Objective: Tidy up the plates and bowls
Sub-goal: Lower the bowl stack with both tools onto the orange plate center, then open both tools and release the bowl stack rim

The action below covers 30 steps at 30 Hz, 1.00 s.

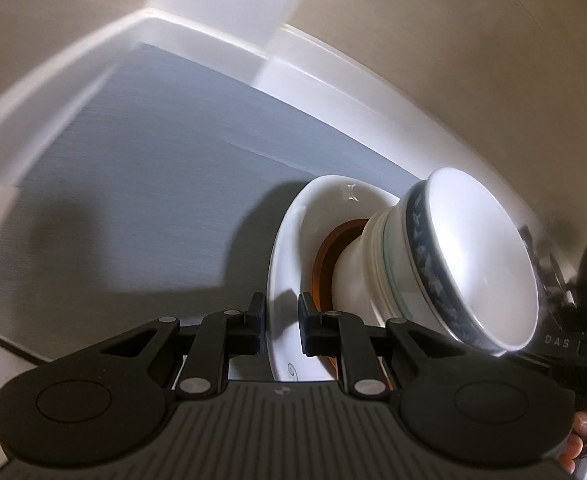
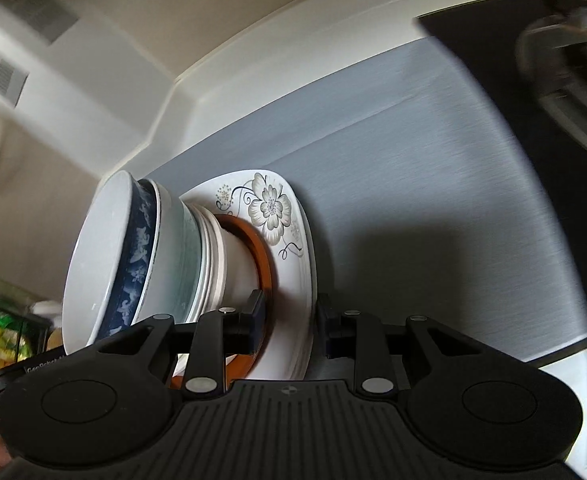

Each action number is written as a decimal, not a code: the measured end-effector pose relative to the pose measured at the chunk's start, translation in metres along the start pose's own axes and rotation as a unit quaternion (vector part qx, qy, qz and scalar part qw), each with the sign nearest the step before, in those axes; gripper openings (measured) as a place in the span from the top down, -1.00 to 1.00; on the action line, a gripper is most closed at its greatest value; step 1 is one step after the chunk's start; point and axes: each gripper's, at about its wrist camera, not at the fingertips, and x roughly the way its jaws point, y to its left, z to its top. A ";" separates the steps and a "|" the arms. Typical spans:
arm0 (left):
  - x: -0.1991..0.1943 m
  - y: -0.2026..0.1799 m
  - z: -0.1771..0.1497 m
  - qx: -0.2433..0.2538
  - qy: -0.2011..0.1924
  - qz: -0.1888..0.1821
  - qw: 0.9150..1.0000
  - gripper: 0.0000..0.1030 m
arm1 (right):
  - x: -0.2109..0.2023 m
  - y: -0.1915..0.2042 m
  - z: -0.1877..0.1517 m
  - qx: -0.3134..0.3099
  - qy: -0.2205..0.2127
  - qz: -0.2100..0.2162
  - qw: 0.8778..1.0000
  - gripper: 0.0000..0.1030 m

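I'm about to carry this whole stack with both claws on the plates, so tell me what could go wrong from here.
1. The nested bowls, topped by the blue-patterned white bowl, sit loose on the white flower-printed plate; a tilt could slide them off.
2. The left claw and right claw pinch only the plate edges, so the load may slip.
3. The black gas stove lies nearby; a swing could hit it.

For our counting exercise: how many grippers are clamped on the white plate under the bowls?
2. The left gripper pinches the rim of the white plate on one side; the right gripper pinches the opposite side.
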 end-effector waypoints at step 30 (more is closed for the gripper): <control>-0.092 -0.102 -0.086 0.039 -0.066 0.117 0.990 -0.99 | -0.088 -0.028 -0.018 -0.120 -0.058 -0.019 0.991 -0.82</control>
